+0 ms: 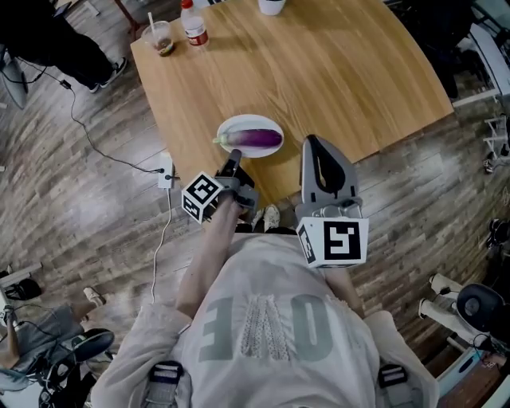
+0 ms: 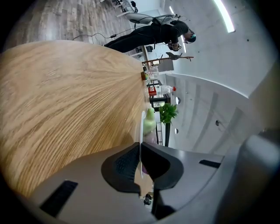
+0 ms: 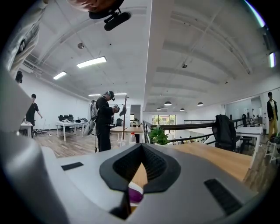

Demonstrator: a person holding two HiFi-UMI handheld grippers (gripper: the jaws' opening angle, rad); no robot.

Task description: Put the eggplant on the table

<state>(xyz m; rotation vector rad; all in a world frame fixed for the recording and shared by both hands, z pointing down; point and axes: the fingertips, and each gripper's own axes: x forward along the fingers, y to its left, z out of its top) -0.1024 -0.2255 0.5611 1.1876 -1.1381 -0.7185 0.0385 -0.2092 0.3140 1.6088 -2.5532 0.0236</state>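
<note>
A purple eggplant (image 1: 260, 139) with a green stem lies on a white plate (image 1: 232, 126) near the front edge of the wooden table (image 1: 319, 72). My left gripper (image 1: 233, 162) reaches the plate's near left rim. In the left gripper view its jaws (image 2: 140, 151) are shut on the thin white plate rim (image 2: 142, 124), with the eggplant's green stem (image 2: 149, 120) just beyond. My right gripper (image 1: 311, 143) hovers to the right of the plate, apart from it. Its jaws (image 3: 142, 148) are shut with nothing between them; the eggplant (image 3: 135, 195) shows below them.
A bottle (image 1: 192, 24), a cup with a straw (image 1: 160, 37) and a white cup (image 1: 272, 6) stand at the table's far side. A cable and a power strip (image 1: 166, 175) lie on the floor at the left. A person in black (image 3: 104, 122) stands beyond.
</note>
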